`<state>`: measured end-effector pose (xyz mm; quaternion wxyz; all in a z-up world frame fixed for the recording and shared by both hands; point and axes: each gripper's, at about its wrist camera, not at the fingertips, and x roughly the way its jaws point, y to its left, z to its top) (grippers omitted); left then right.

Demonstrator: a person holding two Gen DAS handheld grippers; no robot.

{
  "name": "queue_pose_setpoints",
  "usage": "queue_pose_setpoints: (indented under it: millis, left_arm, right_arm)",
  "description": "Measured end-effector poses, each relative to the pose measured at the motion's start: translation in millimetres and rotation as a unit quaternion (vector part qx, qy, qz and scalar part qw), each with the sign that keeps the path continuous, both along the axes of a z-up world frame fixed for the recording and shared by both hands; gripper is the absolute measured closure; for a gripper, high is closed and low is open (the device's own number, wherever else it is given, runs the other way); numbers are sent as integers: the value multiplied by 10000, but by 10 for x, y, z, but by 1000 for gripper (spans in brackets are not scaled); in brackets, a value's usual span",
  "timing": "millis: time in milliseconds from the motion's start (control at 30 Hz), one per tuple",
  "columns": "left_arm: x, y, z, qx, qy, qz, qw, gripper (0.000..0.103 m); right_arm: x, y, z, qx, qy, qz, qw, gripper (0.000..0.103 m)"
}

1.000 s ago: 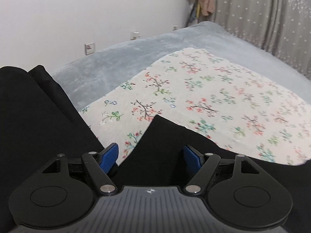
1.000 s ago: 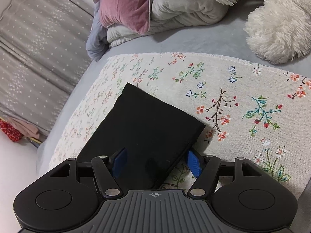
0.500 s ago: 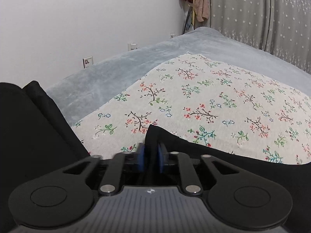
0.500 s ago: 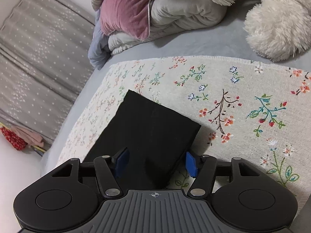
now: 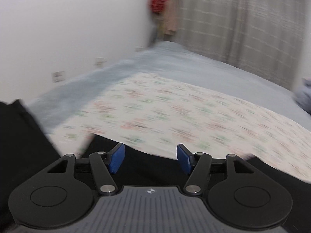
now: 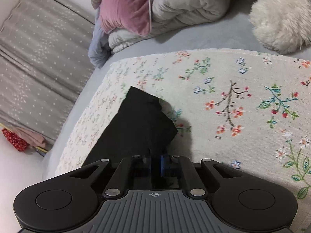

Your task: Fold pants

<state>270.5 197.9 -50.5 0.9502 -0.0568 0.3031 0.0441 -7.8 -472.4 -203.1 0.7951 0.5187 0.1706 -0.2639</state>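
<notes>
STEP: fold black pants [image 6: 136, 124] | RIGHT: right gripper [image 6: 155, 164] closing, pinching pants edge at lower centre | LEFT: left gripper [image 5: 148, 158] opening, nothing pinched | ADVICE: lift pinched edge evenly over floral cloth [image 6: 243, 81].

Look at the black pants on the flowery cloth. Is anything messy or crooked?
Yes. In the right wrist view the far corner of the black pants is bunched and lifted off the floral cloth, not flat. The right gripper is closing on the near edge, pulling it up. The left gripper is opening, pads clear of the fabric.
</notes>
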Motion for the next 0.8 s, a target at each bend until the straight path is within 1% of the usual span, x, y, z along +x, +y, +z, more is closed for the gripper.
queue_pose_setpoints:
  millis: [33, 67, 133, 167, 200, 267, 333, 400, 433, 467, 500, 533, 567, 667, 733, 800]
  left_arm:
    - [-62, -162, -11, -42, 26, -206, 9998, 33]
    - [-133, -353, -38, -70, 125, -509, 9986, 32]
    - [-282, -785, -144, -135, 382, -1167, 9923, 32]
    - [-370, -1028, -215, -117, 529, -1525, 9868, 32]
    - [-463, -1272, -291, -27, 676, -1845, 9805, 32]
    - [-655, -1687, -442, 195, 838, -2315, 9690, 32]
    - [-835, -2069, -593, 376, 910, -2689, 9581, 32]
    - [-944, -2365, -742, 488, 1029, -2919, 9496, 31]
    - [-963, -2455, -816, 517, 1089, -2946, 9480, 31]
    - [-990, -2533, -883, 576, 1105, -2905, 9487, 26]
    - [-1019, -2589, -923, 672, 1008, -2830, 9514, 22]
    - [-1032, -2616, -935, 743, 953, -2782, 9529, 22]
    - [-1023, -2622, -938, 735, 965, -2733, 9543, 21]
    - [-932, -2565, -894, 490, 1186, -2595, 9572, 22]
    - [-910, -2564, -841, 350, 1313, -2497, 9587, 22]
    - [-911, -2533, -794, 142, 1345, -2456, 9599, 22]
  right_arm:
    - [-11, -7, -5, 54, -29, -42, 10000, 95]
    - [-17, -14, -17, 110, -49, -82, 9999, 95]
    - [-24, -28, -49, 183, -37, -120, 9998, 94]
    - [-32, -36, -76, 249, -61, -128, 9996, 91]
    - [-46, -49, -101, 330, -102, -155, 9993, 92]
    - [-89, -73, -148, 526, -232, -233, 9981, 91]
    - [-121, -86, -183, 668, -343, -309, 9967, 90]
    - [-88, -69, -178, 562, -268, -296, 9976, 90]
    - [-60, -63, -169, 469, -221, -271, 9983, 90]
    - [-38, -60, -161, 395, -188, -250, 9987, 90]
    - [-21, -70, -150, 338, -153, -220, 9991, 91]
    - [-6, -79, -134, 268, -108, -181, 9994, 91]
    - [9, -88, -111, 213, -80, -156, 9996, 92]
    - [12, -82, -47, 100, -146, -97, 9998, 94]
    - [44, -35, 56, -178, -191, -42, 9997, 95]
    - [73, 54, 177, -533, -192, -20, 9984, 95]
